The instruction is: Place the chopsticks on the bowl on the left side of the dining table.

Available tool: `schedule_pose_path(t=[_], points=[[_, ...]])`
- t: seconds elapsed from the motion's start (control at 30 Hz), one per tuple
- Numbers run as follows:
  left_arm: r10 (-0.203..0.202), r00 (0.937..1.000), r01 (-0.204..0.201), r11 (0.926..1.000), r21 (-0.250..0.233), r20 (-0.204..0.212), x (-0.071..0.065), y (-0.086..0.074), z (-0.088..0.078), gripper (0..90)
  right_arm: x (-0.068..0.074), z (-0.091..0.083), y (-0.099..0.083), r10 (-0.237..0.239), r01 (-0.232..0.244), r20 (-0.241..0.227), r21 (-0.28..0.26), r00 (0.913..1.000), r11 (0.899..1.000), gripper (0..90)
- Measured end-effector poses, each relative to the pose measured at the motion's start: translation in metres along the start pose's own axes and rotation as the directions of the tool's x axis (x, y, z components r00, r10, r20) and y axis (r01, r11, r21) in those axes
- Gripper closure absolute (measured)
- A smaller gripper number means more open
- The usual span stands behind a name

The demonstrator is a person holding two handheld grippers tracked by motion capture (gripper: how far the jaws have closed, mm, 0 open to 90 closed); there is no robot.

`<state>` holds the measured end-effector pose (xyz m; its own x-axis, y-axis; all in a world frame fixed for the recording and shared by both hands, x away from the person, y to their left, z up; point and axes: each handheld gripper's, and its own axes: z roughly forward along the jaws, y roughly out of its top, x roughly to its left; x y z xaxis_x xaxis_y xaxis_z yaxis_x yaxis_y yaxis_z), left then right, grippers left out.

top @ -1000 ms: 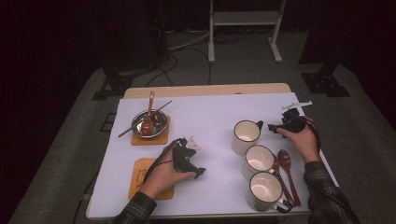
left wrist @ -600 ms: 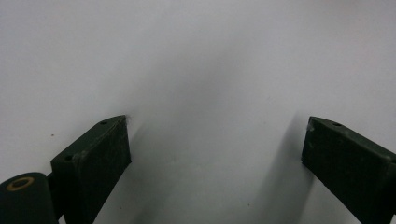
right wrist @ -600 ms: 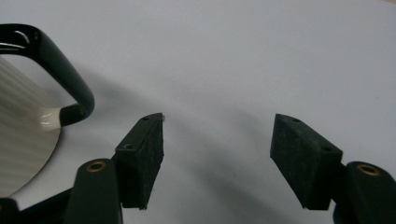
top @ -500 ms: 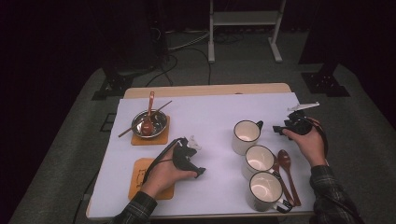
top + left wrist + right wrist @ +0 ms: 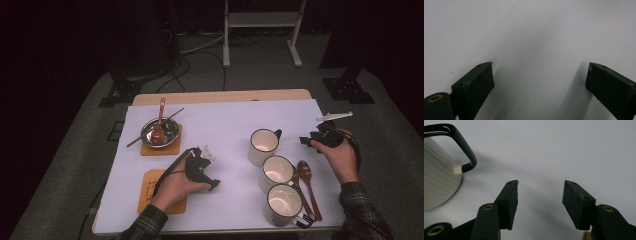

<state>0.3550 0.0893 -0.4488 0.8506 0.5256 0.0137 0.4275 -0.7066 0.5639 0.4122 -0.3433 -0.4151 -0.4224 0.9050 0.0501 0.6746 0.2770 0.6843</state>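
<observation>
Holding your right gripper (image 5: 306,141) at about 3 o'clock on the table, you keep it just beside the far mug (image 5: 262,146), on the side of its black handle (image 5: 461,147). In the right gripper view the two jaws stand apart with nothing between them; they have just been closing, and they press on nothing. The handle and the ribbed white wall of the mug are at 10 o'clock from the jaws, apart from the near jaw.

Your left gripper (image 5: 214,183) rests low on the white table cover (image 5: 225,120) near 7 o'clock, with your hand (image 5: 175,185) partly over an orange coaster (image 5: 150,186). In the left gripper view its jaws are spread wide and released, and between them is bare white cover.

Three mugs stand in a slanted row on your right side: the far mug, the middle mug (image 5: 276,172) and the near mug (image 5: 283,204), each close to the next. Two wooden spoons (image 5: 306,185) lie just beside the middle and near mugs, at 3 o'clock from them.

At 10 o'clock on the table a metal bowl (image 5: 160,132) sits on a second orange coaster (image 5: 172,148). A red spoon (image 5: 159,125) stands in the bowl, and a chopstick (image 5: 150,131) lies across its rim.
</observation>
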Motion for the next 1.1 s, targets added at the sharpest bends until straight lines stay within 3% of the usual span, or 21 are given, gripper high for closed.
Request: schedule_pose_path(t=[0.7, 1.1], points=[[-0.002, 1.0, 0.002, 1.0, 0.01, 0.0, 0.0, 0.001, 0.0, 6.7, -0.018, -0.018, -0.021, 0.046, -0.047, 0.024, 0.013, 0.9986, 0.999, 55.9], [-0.001, 1.0, 0.001, 0.9999, 0.014, -0.002, 0.0, 0.002, 0.0, 6.8, -0.035, -0.021, -0.037, 0.065, -0.068, 0.052, 0.053, 0.9965, 0.996, 70.5]])
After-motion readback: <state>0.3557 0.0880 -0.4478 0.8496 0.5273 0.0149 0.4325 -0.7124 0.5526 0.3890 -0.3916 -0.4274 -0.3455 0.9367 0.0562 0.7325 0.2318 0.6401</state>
